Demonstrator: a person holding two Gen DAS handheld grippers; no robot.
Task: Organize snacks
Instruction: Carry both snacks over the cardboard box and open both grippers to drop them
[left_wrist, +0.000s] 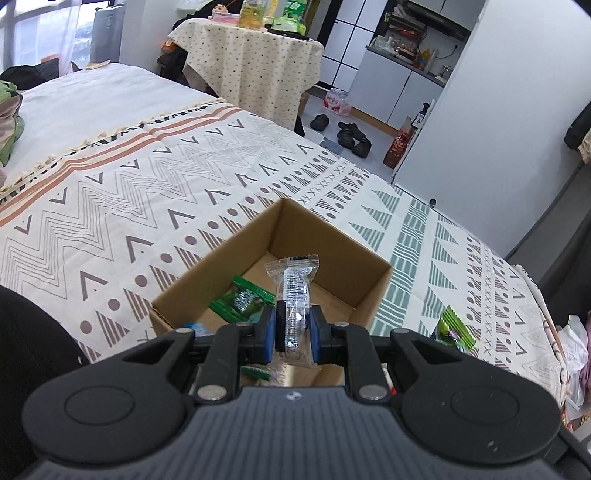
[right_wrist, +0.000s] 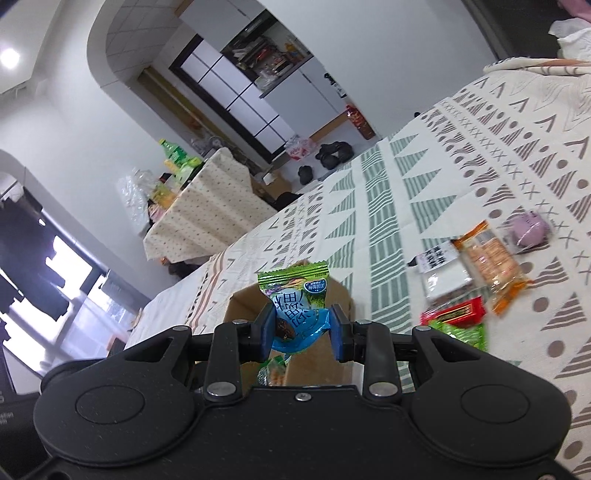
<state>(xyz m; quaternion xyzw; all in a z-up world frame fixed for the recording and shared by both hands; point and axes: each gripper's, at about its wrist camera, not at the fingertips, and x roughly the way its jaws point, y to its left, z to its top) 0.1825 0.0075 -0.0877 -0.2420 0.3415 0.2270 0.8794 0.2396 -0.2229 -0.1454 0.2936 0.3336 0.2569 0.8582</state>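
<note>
My left gripper (left_wrist: 293, 325) is shut on a clear snack packet (left_wrist: 293, 295) and holds it over the open cardboard box (left_wrist: 332, 236) on the patterned bedspread. A green snack packet (left_wrist: 242, 301) lies in the box. My right gripper (right_wrist: 301, 325) is shut on a green and blue snack packet (right_wrist: 297, 299), just above the box's near edge (right_wrist: 240, 302). Loose snacks lie on the bedspread to the right: an orange cracker pack (right_wrist: 489, 258), a red packet (right_wrist: 454, 314), a green packet (right_wrist: 463, 334) and a purple one (right_wrist: 528, 229).
Another green packet (left_wrist: 452, 328) lies on the bedspread right of the box. A side table with a dotted cloth (left_wrist: 251, 55) and bottles stands beyond the bed. Shoes (left_wrist: 351, 134) are on the floor near the kitchen cabinets.
</note>
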